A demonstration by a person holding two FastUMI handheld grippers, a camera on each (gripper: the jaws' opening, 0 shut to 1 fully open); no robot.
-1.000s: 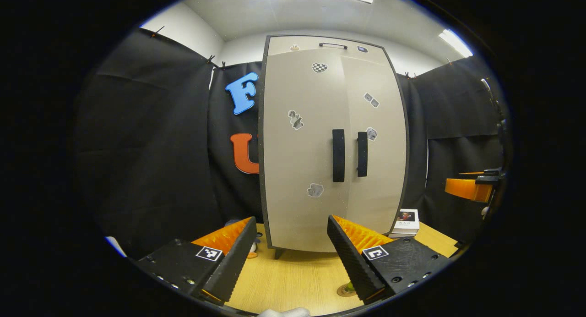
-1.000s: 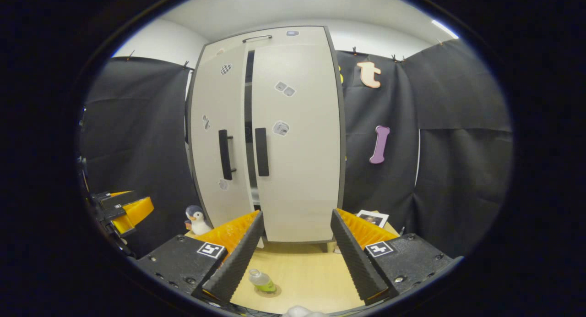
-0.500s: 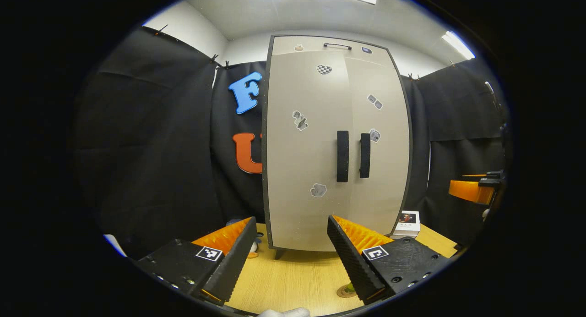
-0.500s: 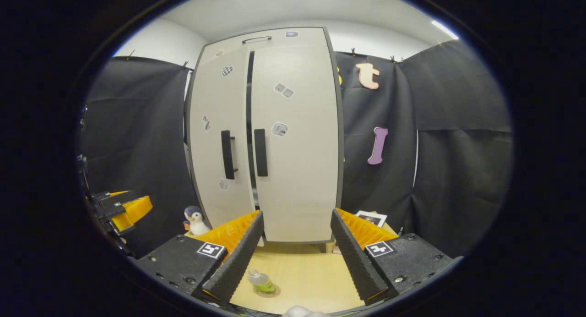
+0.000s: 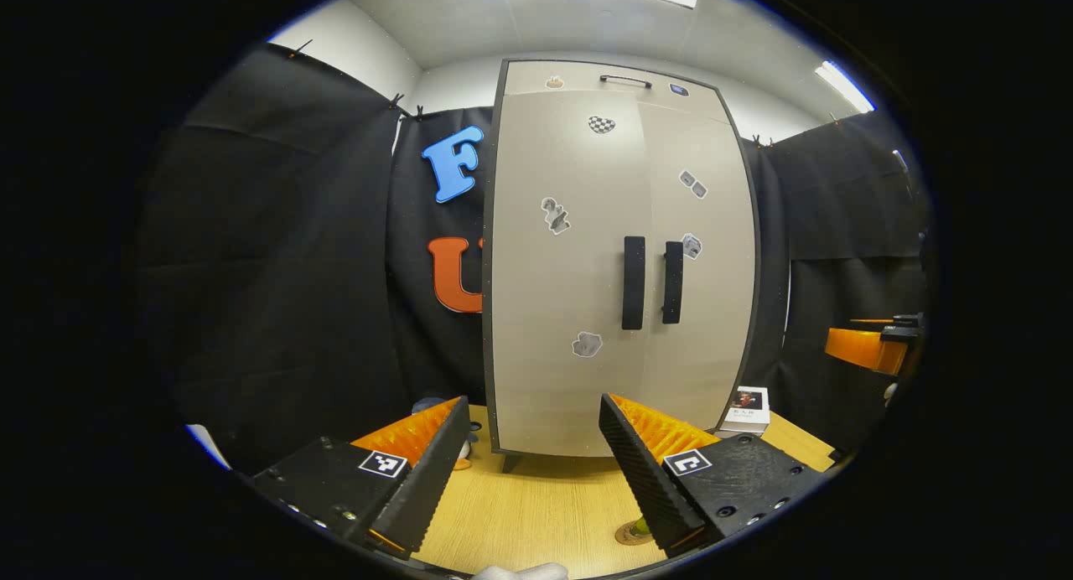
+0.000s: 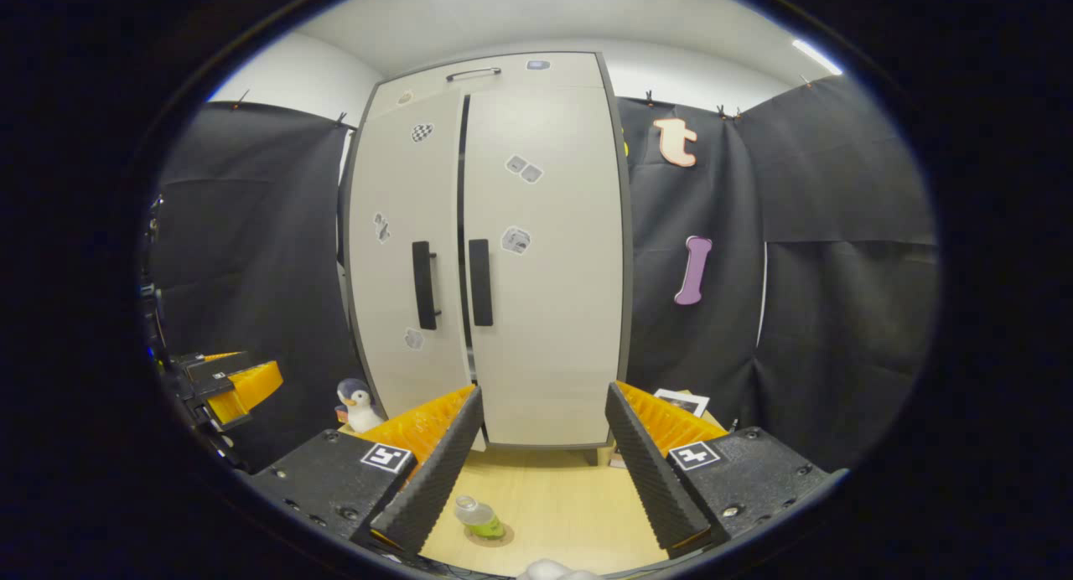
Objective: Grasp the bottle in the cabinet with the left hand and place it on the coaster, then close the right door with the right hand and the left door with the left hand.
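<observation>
Beige and tall, the cabinet (image 5: 620,261) is standing on the wooden table (image 6: 553,504), and its left door (image 6: 406,253) and right door (image 6: 545,253) are sitting nearly flush; in the right gripper view a thin dark slit is showing between them, so the left door may not be quite home, though the angle makes that hard to judge. Two black handles (image 5: 651,282) are hanging side by side at the seam.

Well in front of the cabinet, the bottle (image 6: 478,515) with green liquid is resting on the round coaster (image 6: 490,534), near the table's front edge. In the left gripper view only an edge of the coaster (image 5: 629,532) is peeking out beside that gripper's finger.

Both tools are hovering apart from the cabinet, touching nothing. The left gripper (image 5: 531,471) is holding its jaws spread wide and empty, and the right gripper (image 6: 536,475) is doing the same.

A toy penguin (image 6: 359,402) is standing left of the cabinet, and a book (image 5: 744,400) is lying to its right.
</observation>
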